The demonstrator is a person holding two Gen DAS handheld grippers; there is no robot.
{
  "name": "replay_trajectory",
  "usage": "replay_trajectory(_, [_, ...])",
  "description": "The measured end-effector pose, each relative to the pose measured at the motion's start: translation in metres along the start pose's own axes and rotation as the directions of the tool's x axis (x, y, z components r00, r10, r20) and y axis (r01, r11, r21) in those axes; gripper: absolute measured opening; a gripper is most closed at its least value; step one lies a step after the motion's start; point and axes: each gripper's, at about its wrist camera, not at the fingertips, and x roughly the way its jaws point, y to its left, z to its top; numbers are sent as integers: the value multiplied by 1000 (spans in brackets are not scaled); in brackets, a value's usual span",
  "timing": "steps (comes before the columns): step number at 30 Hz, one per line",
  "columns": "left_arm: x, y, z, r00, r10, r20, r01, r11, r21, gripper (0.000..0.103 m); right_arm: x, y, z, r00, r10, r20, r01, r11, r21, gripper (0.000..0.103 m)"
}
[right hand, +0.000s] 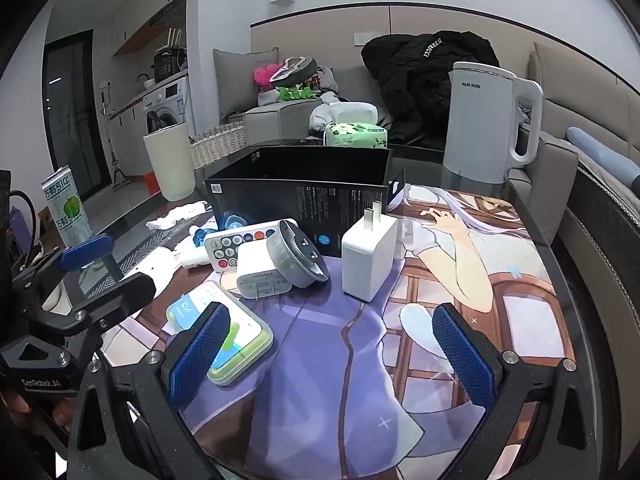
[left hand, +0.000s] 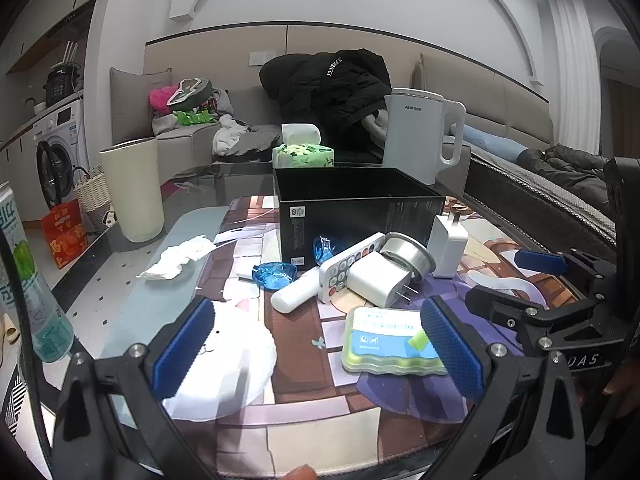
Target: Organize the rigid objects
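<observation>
Both tongs are spread wide with nothing in them, left tongs [left hand: 316, 344] and right tongs [right hand: 332, 354] hovering low over the printed mat [right hand: 460, 280] on the desk [right hand: 532, 216]. Taking the open black box [left hand: 360, 216] as the anchor: nearest us, well in front of it, lies a flat green-rimmed case [left hand: 390, 340], partly behind the left tongs' right finger. A bit closer to the box there's a pile touching each other: a white tube [left hand: 296, 290], a white remote [left hand: 348, 266], a small white charger [left hand: 380, 280] and a round metal tin [left hand: 406, 254]. Another white plug adapter [right hand: 370, 252] stands upright just in front of the box's right corner. Behind the box sit a green tissue pack [left hand: 303, 155] and a white kettle [right hand: 484, 120].
</observation>
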Motion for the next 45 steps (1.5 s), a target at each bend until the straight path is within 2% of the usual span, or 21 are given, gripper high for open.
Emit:
replay_trajectory(22, [-2,0,0,1000,20,-9,-20,1000,19,103,-5,-1,0,999,-40,9,39,999,14,103])
replay_trajectory(33, [-4,1,5,999,-31,11,31,999,-10,103,-5,-3,0,999,-35,3,35,999,20,103])
replay_trajectory(45, [-8,-3,8,1000,-22,12,22,1000,-11,103,-7,-1,0,1000,-19,7,19,1000,-12,103])
